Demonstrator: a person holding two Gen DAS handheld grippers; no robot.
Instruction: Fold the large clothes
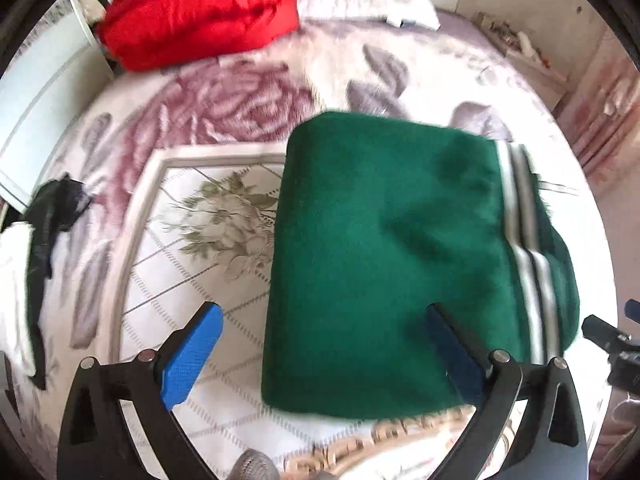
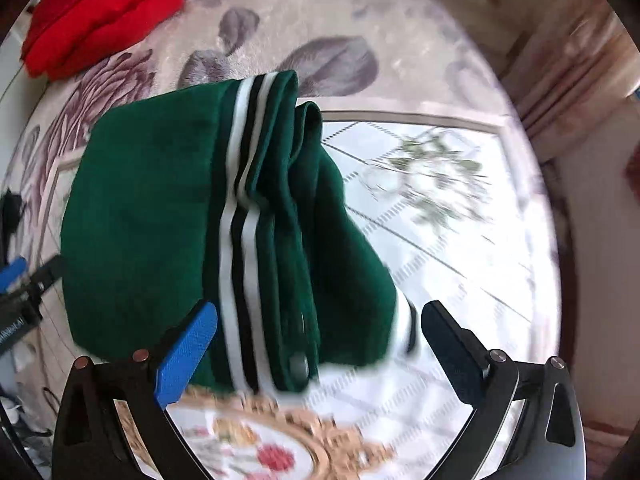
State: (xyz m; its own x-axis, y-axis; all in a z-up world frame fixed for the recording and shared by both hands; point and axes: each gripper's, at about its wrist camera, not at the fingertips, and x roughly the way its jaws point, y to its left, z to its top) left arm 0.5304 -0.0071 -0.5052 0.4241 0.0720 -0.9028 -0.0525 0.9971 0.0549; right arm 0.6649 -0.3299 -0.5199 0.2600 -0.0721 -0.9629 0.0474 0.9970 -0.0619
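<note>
Left wrist view first: my left gripper (image 1: 322, 354) has its jaws spread wide, holding nothing, with the right-hand pad lying over the near edge of the folded dark green fleece garment with white and black stripes (image 1: 380, 264). That garment sits as a compact rectangle at about 1 o'clock from the left claw, resting on the white floral quilted mat (image 1: 208, 216), which lies over the pink and grey flower-print bedspread (image 1: 240, 100). From the right wrist view, my right gripper (image 2: 318, 346) is likewise wide open and empty, hovering just at the garment's near end, with the striped band running from 12 o'clock down between the fingers.

My reading is that the folding of this piece is essentially finished and both claws have let go; whether either pad actually touches the cloth I cannot tell. The layers at the striped edge look loose and uneven, so the next move probably calls for a light press or tuck along that side, or else lifting the bundle from beneath with both claws to set it aside, keeping the stack from sliding open.

A red puffy bundle of fabric (image 1: 200, 12) sits at 11 o'clock, far up the bed, partly cut off by the frame. A dark crumpled cloth (image 1: 56, 208) at 9 o'clock is too blurred to identify. Motion blur smears the whole scene, and the garment's underside and far edge are hidden.
</note>
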